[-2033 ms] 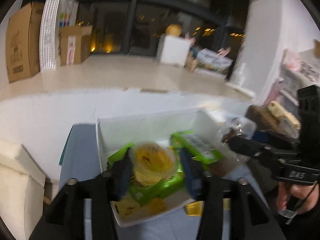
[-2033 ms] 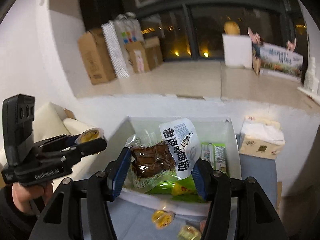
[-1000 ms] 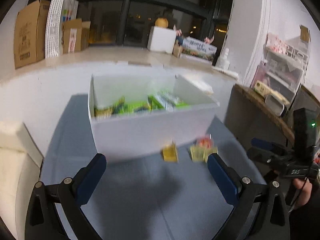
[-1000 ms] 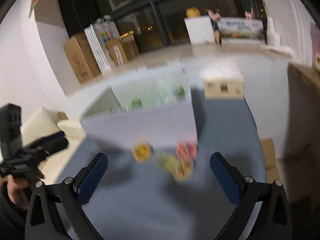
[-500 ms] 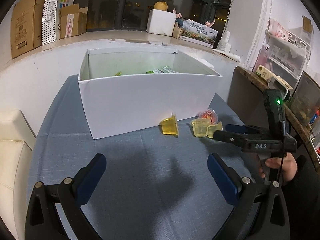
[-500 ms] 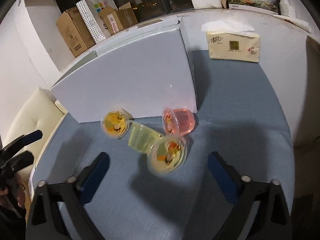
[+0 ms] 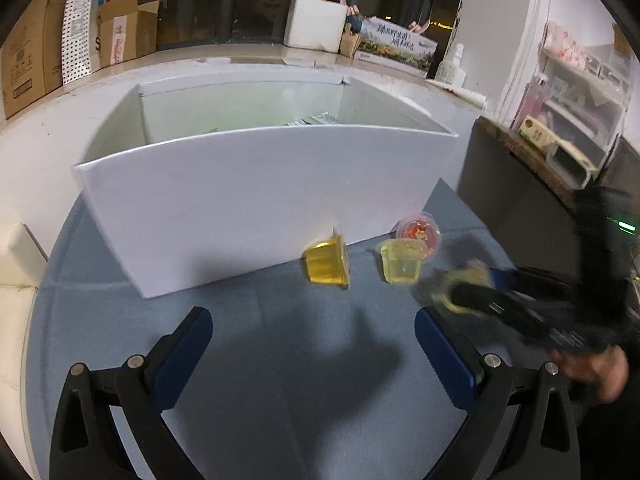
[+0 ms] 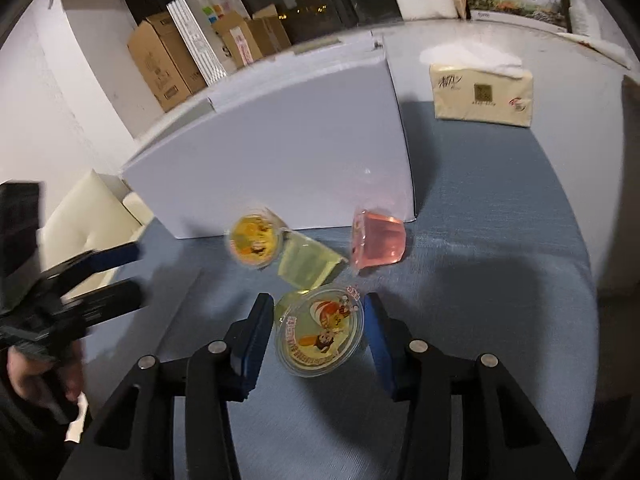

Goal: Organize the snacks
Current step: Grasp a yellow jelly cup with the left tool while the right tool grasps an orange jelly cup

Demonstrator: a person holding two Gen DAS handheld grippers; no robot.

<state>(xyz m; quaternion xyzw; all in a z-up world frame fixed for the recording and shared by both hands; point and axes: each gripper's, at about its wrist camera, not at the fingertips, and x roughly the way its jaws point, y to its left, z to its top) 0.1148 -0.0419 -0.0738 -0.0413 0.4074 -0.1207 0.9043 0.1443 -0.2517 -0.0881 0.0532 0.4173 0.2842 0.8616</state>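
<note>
A white box [image 7: 256, 184] holding snack packets stands on the blue table; it also shows in the right wrist view [image 8: 288, 152]. Several jelly cups lie in front of it: an orange one [image 7: 326, 264] [image 8: 254, 242], a pale yellow one [image 7: 400, 266] [image 8: 310, 264] and a pink one [image 7: 418, 230] [image 8: 378, 242]. My right gripper [image 8: 318, 330] is shut on a yellow jelly cup [image 8: 320, 330] with a cartoon lid; it appears blurred in the left wrist view [image 7: 460, 286]. My left gripper [image 7: 312, 336] is open and empty, short of the cups.
A tissue pack [image 8: 482, 94] lies on the table behind the box's right end. Cardboard boxes [image 8: 168, 64] and a dotted bag stand on the ledge behind. A cream cushion [image 8: 88, 220] sits left of the table. A dark shelf [image 7: 520, 152] with items stands on the right.
Both grippers dropped their snacks into the box, opened and pulled back to the cups in front. My right gripper then lowered and closed on the yellow jelly cup.
</note>
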